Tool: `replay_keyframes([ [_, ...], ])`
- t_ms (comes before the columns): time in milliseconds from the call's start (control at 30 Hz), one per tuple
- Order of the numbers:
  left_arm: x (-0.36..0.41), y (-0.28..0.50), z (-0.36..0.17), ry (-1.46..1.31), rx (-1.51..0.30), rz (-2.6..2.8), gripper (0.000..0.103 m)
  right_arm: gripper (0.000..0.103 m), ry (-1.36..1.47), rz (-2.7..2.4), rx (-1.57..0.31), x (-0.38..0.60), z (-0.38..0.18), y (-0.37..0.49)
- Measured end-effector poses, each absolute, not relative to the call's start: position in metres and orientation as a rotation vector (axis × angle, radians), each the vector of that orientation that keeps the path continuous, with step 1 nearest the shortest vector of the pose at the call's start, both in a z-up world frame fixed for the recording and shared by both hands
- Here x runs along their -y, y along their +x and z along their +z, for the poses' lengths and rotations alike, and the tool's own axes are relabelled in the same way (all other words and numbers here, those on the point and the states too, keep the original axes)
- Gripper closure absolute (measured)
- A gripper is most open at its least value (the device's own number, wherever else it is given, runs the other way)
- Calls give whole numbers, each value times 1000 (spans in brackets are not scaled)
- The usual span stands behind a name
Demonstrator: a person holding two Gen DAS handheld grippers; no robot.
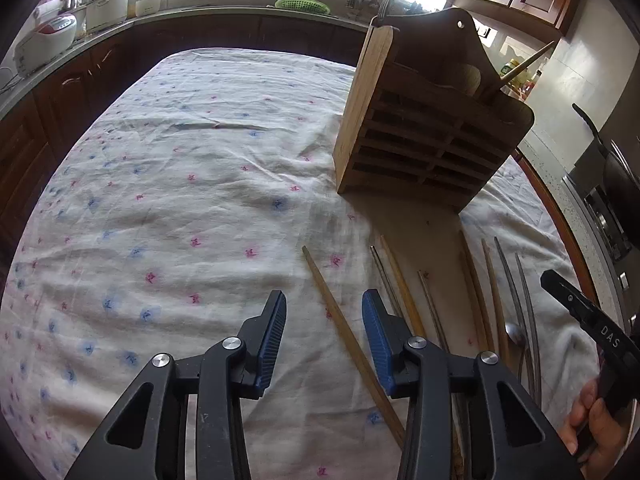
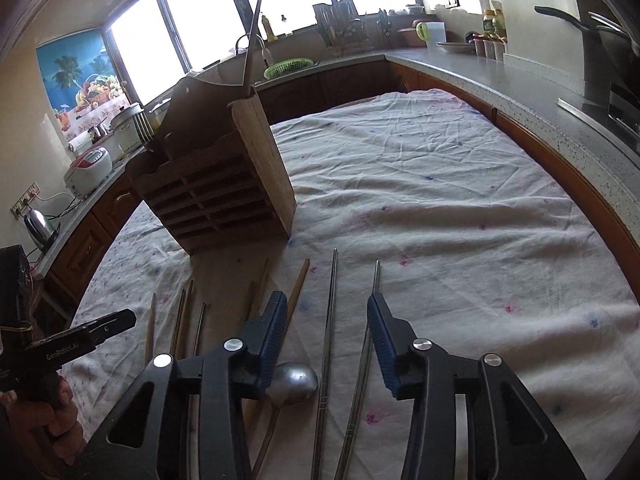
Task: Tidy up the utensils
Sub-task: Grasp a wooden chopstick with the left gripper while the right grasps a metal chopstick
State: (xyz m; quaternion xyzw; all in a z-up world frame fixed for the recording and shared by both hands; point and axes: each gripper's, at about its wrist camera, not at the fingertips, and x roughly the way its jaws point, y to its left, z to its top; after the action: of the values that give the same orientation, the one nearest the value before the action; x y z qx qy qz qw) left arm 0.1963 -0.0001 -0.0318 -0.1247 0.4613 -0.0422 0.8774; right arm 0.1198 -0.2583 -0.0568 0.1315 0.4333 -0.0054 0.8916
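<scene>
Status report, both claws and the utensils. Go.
Left claw open over a wooden chopstick. Right claw open over a metal chopstick. Holder upright behind; nothing blocking.

Left gripper (image 1: pixel 324 312) over a floral tablecloth (image 1: pixel 168 184), jaws parted, pads touching nothing.

Below the jaws, one wooden chopstick (image 1: pixel 340 320) running diagonally on the cloth. To its right, a row of wooden and metal chopsticks (image 1: pixel 472 304) and a metal spoon (image 1: pixel 515 336). Behind them, a slatted wooden utensil holder (image 1: pixel 420 136), upright. At right edge, right gripper (image 1: pixel 576 308) in a hand (image 1: pixel 596 420).
</scene>
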Motion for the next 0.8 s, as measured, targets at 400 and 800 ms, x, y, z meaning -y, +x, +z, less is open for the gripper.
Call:
replay_keyframes([
  [400, 9, 224, -51, -219, -1017, -82, 77, 80, 196, -2, -1020, 251, -86, 165],
  [800, 32, 227, -56, -104, -981, -102, 99, 97, -20, -6, -1055, 224, -96, 179],
])
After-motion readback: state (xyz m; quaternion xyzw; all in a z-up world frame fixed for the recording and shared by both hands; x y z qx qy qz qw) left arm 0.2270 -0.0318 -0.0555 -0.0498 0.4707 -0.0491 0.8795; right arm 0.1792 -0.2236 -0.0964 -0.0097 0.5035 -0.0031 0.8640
